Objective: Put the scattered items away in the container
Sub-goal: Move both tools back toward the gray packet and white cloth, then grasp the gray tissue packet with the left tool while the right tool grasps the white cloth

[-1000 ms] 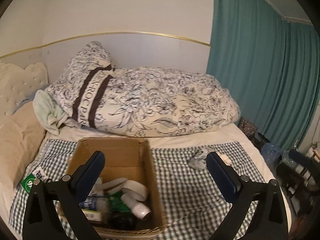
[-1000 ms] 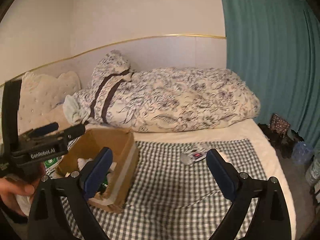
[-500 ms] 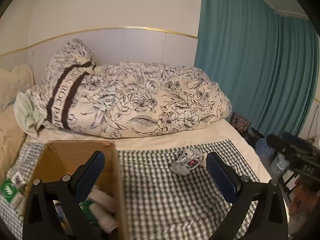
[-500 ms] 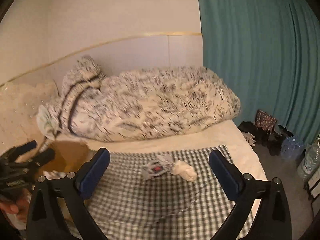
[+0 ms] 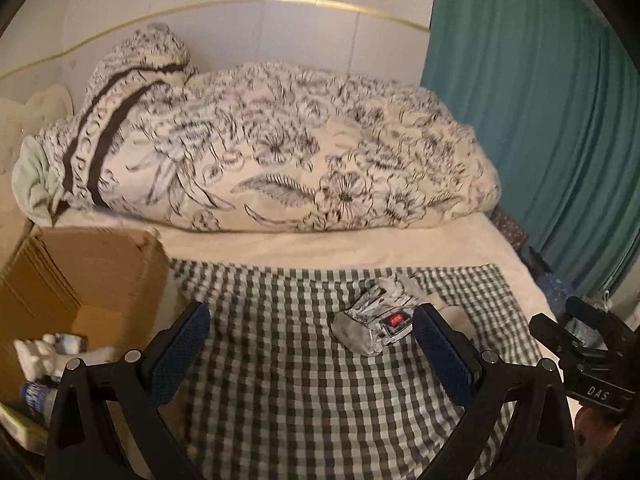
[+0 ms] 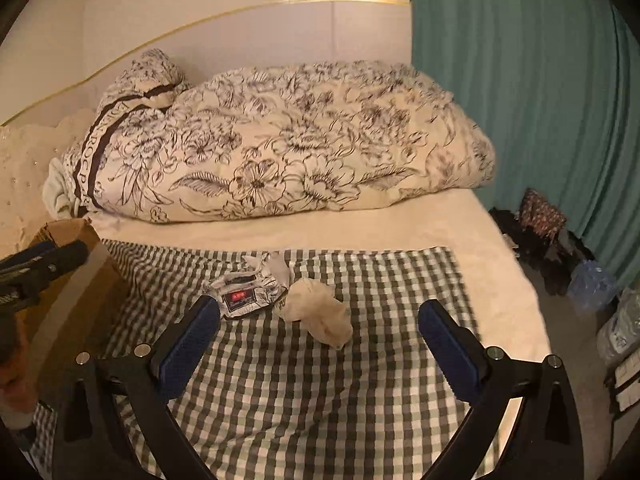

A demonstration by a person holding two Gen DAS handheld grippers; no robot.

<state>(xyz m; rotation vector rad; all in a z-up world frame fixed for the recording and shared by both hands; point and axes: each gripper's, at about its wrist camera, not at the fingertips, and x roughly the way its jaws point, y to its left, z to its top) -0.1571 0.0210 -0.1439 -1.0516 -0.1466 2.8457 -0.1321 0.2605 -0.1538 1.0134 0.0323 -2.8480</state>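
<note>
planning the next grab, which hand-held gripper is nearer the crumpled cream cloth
Right. The right hand-held gripper frames the crumpled cream cloth; the left hand-held gripper is beside it, nearer the box.

Silver packet touching crumpled tissue on checked cloth.

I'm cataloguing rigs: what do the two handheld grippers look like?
Both match: the left gripper and right gripper have matte black Y-shaped arms, silver round screws and blue textured finger pads. The right gripper's black body shows white letters "DAS" in the left wrist view. No sleeves or cables visible.
</note>
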